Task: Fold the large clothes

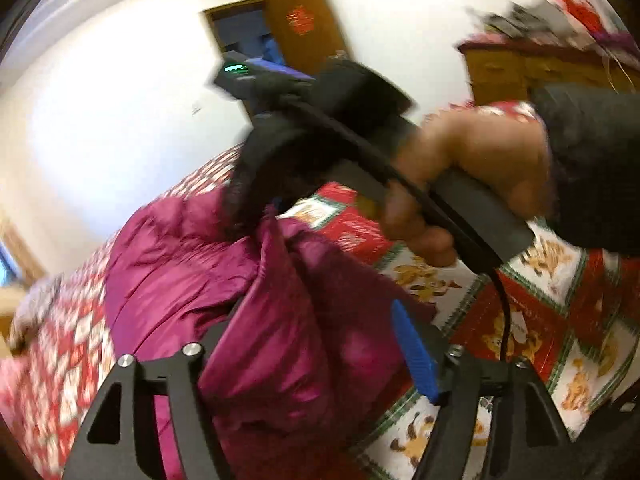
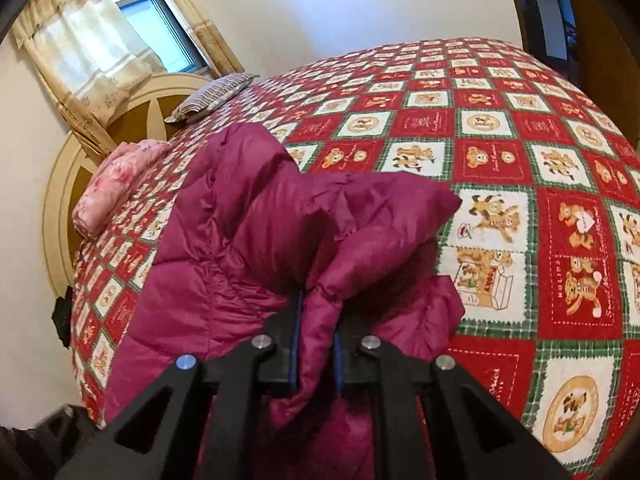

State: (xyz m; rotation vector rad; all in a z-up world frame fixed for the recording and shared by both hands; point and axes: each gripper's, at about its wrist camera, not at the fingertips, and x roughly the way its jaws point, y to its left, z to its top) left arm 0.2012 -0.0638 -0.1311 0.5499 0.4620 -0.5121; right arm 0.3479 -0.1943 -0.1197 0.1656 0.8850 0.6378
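A magenta puffer jacket [image 2: 240, 220] lies bunched on a bed with a red, white and green teddy-bear quilt [image 2: 500, 140]. In the right wrist view my right gripper [image 2: 318, 312] is shut on a raised fold of the jacket, with the cloth pinched between its blue pads. The left wrist view shows that same right gripper [image 1: 264, 216] held by a hand [image 1: 472, 176] in a dark sleeve, with its tip down in the jacket [image 1: 192, 264]. My left gripper [image 1: 320, 308] stands open and wide. Jacket cloth lies loosely between its fingers, the right blue pad [image 1: 414, 350] is bare, and the left pad is hidden.
A striped pillow [image 2: 212, 96] and a folded pink blanket [image 2: 116, 184] lie by the round headboard [image 2: 60, 184], under a curtained window [image 2: 152, 20]. Bare quilt [image 1: 540, 320] stretches right of the jacket. A wooden dresser [image 1: 520, 68] and an open door [image 1: 304, 16] stand beyond.
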